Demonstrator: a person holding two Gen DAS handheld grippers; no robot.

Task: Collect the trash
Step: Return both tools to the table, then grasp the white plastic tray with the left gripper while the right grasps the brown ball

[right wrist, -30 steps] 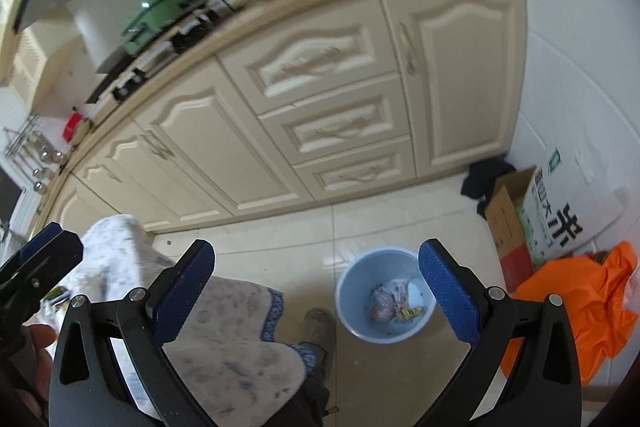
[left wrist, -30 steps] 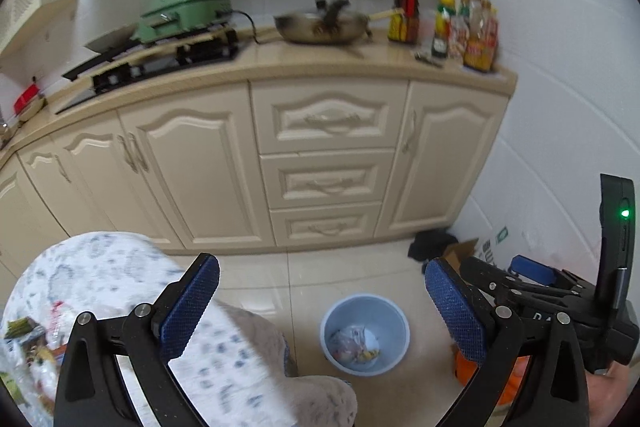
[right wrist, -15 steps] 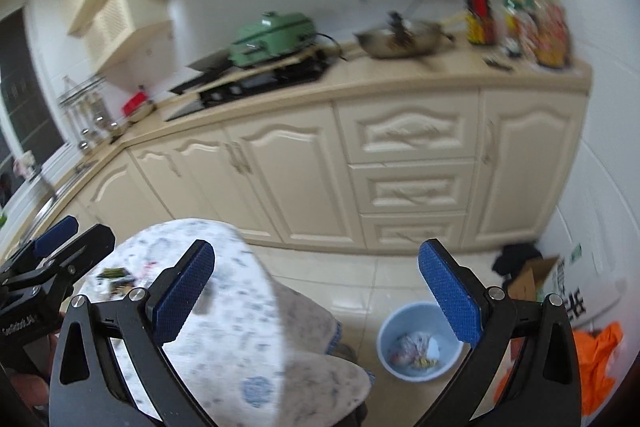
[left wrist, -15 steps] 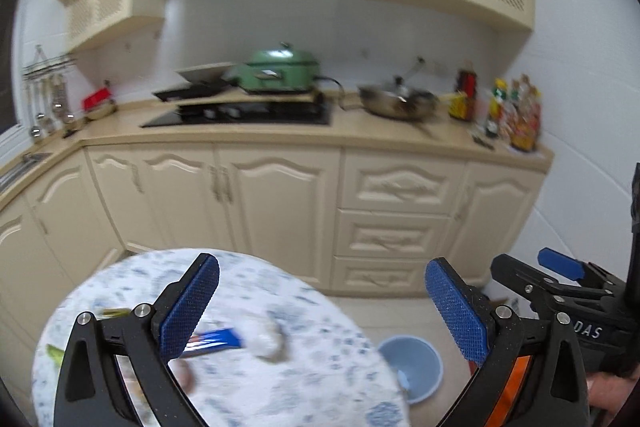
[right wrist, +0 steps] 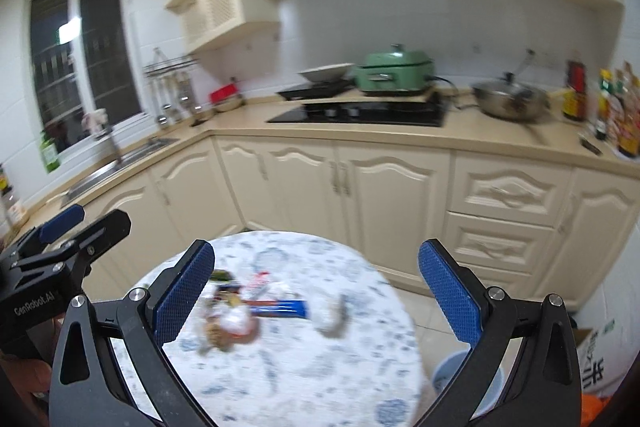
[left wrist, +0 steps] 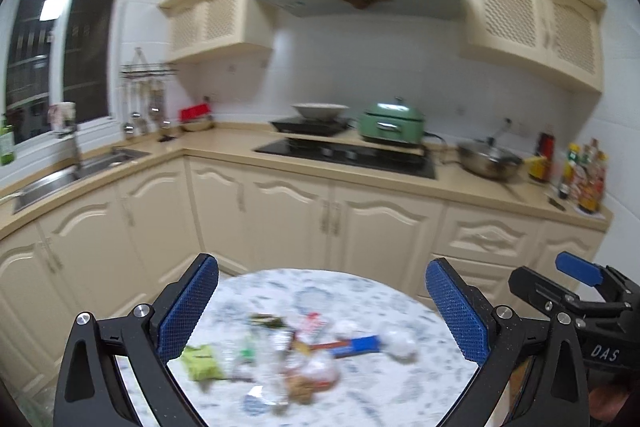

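A pile of trash lies on a round table with a blue-and-white cloth: a green packet, a blue wrapper, crumpled white paper, clear plastic and food scraps. The blue wrapper and the scraps also show in the right wrist view. My left gripper is open and empty above the pile. My right gripper is open and empty above the table. The light blue trash bin stands on the floor at the table's right, mostly hidden.
Cream kitchen cabinets run behind the table, with a hob, a green cooker, a wok and bottles on the counter. A sink is at the left. A cardboard box and an orange bag lie at the right.
Both views have swung up from the floor and bin to the table top. The trash pile has come into view between both open grippers.
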